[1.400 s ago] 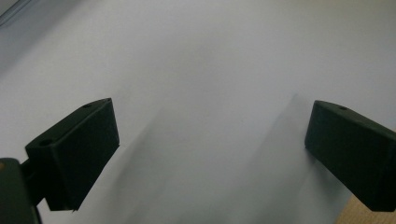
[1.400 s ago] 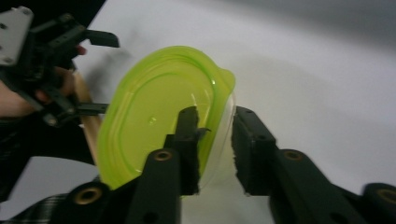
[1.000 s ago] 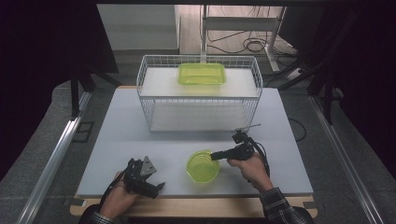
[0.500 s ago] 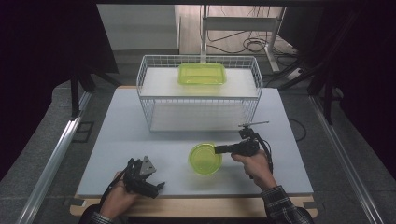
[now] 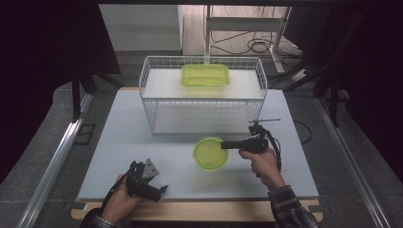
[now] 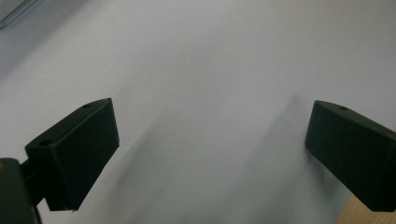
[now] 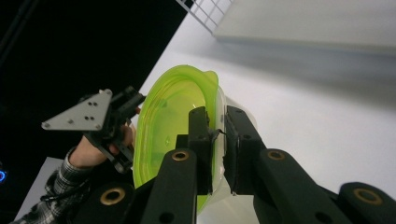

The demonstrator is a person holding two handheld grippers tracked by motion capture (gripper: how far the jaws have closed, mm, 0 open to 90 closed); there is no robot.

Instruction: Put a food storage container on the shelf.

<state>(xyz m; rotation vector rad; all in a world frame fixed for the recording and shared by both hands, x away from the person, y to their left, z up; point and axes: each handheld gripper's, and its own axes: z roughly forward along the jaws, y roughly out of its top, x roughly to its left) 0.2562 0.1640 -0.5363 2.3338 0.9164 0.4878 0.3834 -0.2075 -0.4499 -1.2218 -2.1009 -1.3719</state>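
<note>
1. The round green bowl (image 5: pixel 210 153) sits just below the middle of the high view, over the pale table (image 5: pixel 119 137), a little in front of the wire basket. In the right gripper view the round green bowl (image 7: pixel 173 126) is tipped on edge, its hollow facing the left of the frame, and nothing shows inside it.

2. The right gripper (image 5: pixel 227 145) comes in from the right of the bowl in the high view and holds it by the rim. In its own view the right gripper (image 7: pixel 217 140) has its jaws drawn narrow — one pad inside the bowl's wall, one outside, both pressed against it.

3. The left gripper (image 5: pixel 157 187) lies low in the lower left of the high view, in the person's hand near the table's front edge. In its own view the left gripper (image 6: pixel 210 140) has its jaws spread wide, with bare table surface between them and nothing held.

4. The wire basket (image 5: pixel 147 102) stands in the upper middle of the high view, at the back of the table. A white shelf runs across inside it.

5. On that shelf rests a rectangular green container (image 5: pixel 205 76) — shallow, translucent, its inside apparently empty as far as the high view lets one see.
</note>
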